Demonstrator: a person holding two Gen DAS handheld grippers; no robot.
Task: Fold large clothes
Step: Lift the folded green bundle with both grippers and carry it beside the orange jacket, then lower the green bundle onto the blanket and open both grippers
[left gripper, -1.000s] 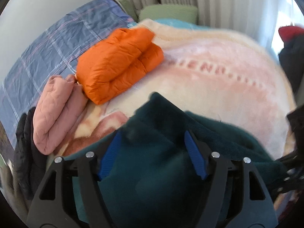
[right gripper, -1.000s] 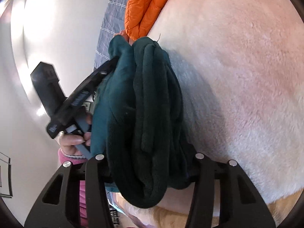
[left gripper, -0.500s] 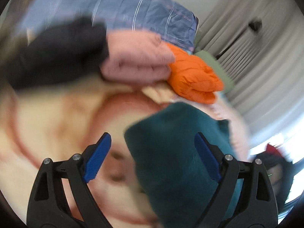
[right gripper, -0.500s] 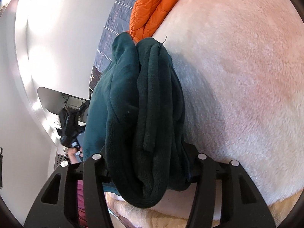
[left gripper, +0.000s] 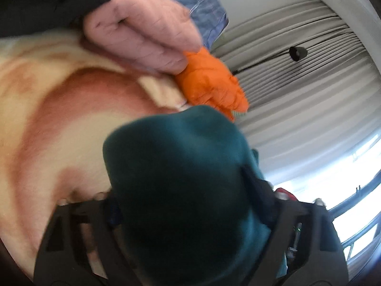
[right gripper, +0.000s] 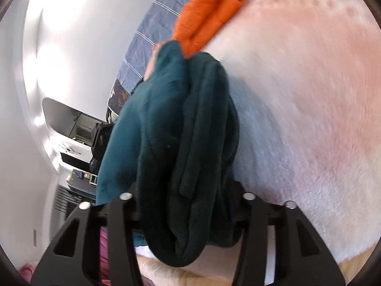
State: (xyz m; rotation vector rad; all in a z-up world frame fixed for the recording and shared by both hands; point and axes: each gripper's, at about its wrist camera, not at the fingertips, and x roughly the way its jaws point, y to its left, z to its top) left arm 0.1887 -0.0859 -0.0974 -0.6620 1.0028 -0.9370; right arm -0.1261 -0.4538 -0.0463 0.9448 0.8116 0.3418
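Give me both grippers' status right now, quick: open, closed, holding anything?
Left gripper: jaws closing around the folded teal fleece, which fills the gap.
Right gripper: jaws closing, clamped on the teal fleece.

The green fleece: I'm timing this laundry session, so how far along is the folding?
Done: an orange puffer jacket and a pink jacket lie folded on the blanket. In hand: the green fleece, bunched in thick layers, fills the right claw and the left claw; both claws are closing on it. Left: setting it down with the pile. Whether more clothes wait can't be told.
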